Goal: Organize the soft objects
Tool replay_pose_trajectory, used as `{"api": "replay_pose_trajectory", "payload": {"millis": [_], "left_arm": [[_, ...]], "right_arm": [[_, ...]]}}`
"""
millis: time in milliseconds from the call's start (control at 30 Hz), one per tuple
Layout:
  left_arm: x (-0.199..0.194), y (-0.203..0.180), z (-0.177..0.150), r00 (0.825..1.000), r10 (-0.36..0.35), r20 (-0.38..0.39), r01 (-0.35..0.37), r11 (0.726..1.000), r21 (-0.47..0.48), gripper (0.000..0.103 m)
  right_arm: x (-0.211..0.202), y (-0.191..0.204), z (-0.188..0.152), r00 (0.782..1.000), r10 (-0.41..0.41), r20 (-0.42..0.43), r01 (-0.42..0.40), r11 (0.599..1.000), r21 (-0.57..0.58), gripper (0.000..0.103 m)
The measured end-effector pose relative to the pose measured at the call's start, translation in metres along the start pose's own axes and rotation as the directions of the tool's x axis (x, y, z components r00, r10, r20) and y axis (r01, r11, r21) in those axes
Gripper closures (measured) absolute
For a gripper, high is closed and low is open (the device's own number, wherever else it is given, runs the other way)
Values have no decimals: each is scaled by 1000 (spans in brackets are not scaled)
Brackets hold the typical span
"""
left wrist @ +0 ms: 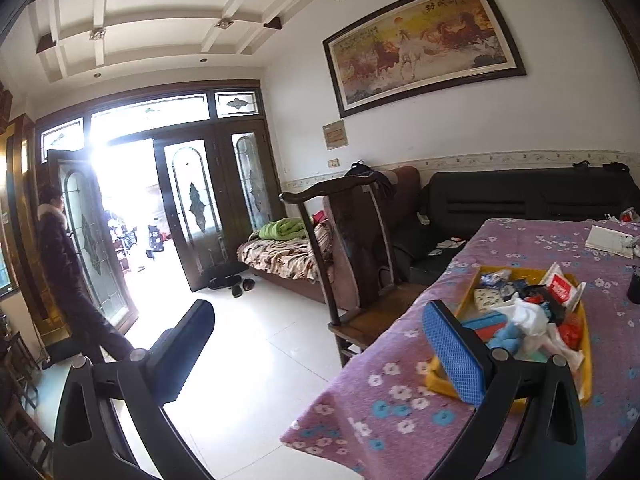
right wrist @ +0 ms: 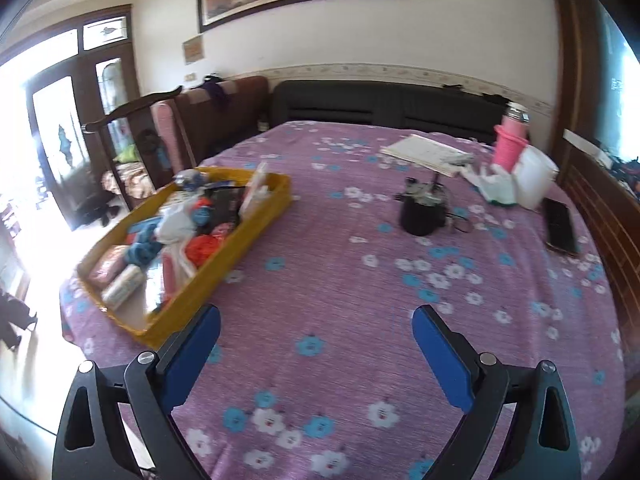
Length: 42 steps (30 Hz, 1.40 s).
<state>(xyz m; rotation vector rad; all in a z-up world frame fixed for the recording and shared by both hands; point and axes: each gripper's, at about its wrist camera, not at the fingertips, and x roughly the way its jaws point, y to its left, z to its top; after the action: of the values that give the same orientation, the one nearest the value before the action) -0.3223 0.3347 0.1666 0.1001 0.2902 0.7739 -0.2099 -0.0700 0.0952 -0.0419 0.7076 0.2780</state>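
Tray (right wrist: 224, 276) contents blurred, jumbled, mostly unidentifiable

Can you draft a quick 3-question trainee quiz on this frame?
1. True or false: the right claw is shut on a cloth.
2. Where do the soft items sit? A) in the yellow tray B) on the phone C) on the chair
3. Fill in: the black cup stands ___ the tray.

Key: 1 false, it is open and holds nothing. 2 A. 3 outside.
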Motion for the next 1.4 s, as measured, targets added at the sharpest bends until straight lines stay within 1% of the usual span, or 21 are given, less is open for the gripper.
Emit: {"api": "replay_pose_trajectory", "payload": {"millis": [67, 167, 233, 300, 367, 400, 467, 533, 600, 667, 733, 800, 900, 1000, 1033, 1133, 1200, 1267, 1333, 1400], "left_arm": [[9, 28, -14, 999, 46, -2, -46, 999, -13, 0], [25, 68, -36, 995, 93, -21, -94, 995, -45, 0], [40, 100, -55, 992, 118, -51, -122, 988, -98, 0], [54, 128, -77, 987, 136, -88, -149, 974, -168, 0], [68, 151, -99, 979, 156, -133, -183, 958, -219, 0], [79, 162, -113, 973, 161, -165, -198, 950, -240, 0], [98, 177, -134, 962, 171, -213, -224, 940, -257, 0], [113, 185, -150, 954, 178, -243, -241, 936, -259, 0], [127, 198, -165, 943, 197, -267, -268, 927, -263, 0], [134, 205, -172, 937, 214, -276, -290, 917, -273, 0], [137, 213, -174, 932, 236, -274, -315, 904, -291, 0], [139, 220, -172, 931, 263, -254, -337, 888, -314, 0], [133, 216, -153, 940, 276, -200, -330, 882, -336, 0], [136, 195, -125, 956, 254, -146, -289, 899, -330, 0], [144, 187, -116, 959, 250, -137, -281, 904, -323, 0], [143, 160, -95, 968, 226, -104, -247, 924, -292, 0], [136, 143, -84, 974, 211, -81, -226, 932, -282, 0], [126, 122, -67, 983, 178, -51, -185, 940, -286, 0], [112, 108, -54, 984, 176, -22, -175, 943, -284, 0], [88, 90, -33, 983, 182, 36, -165, 946, -278, 0]], "right_arm": [[-4, 0, 0, 999, -54, -3, 54, 998, 12, 4], [-11, 8, 5, 992, -129, -1, 129, 991, 23, 4], [-19, 13, 12, 984, -179, 6, 179, 983, 37, 4], [-27, 15, 20, 974, -224, 16, 223, 973, 50, 4], [-39, 18, 31, 949, -313, 31, 311, 948, 64, 4], [-43, 18, 33, 939, -341, 36, 338, 939, 69, 4], [-51, 19, 42, 911, -412, 32, 408, 909, 88, 3], [-56, 18, 46, 890, -455, 25, 449, 886, 113, 3], [-61, 20, 51, 878, -479, 15, 472, 869, 147, 3], [-61, 23, 55, 875, -483, 3, 476, 863, 171, 3], [-55, 32, 58, 887, -461, -16, 456, 871, 183, 2], [-47, 42, 57, 899, -438, -32, 436, 884, 168, 2], [-34, 64, 49, 916, -400, -40, 402, 909, 105, 2], [-25, 81, 37, 927, -374, -36, 375, 926, 37, 2], [-24, 85, 32, 931, -364, -35, 364, 931, 18, 2], [-17, 90, 20, 945, -326, -36, 326, 945, -17, 2], [-10, 91, 13, 961, -273, -45, 272, 962, -28, 2], [-4, 92, 8, 975, -216, -44, 215, 976, -31, 2], [1, 95, 5, 987, -156, -38, 155, 987, -41, 2], [4, 101, 3, 996, -89, -19, 87, 994, -63, 2]]}}
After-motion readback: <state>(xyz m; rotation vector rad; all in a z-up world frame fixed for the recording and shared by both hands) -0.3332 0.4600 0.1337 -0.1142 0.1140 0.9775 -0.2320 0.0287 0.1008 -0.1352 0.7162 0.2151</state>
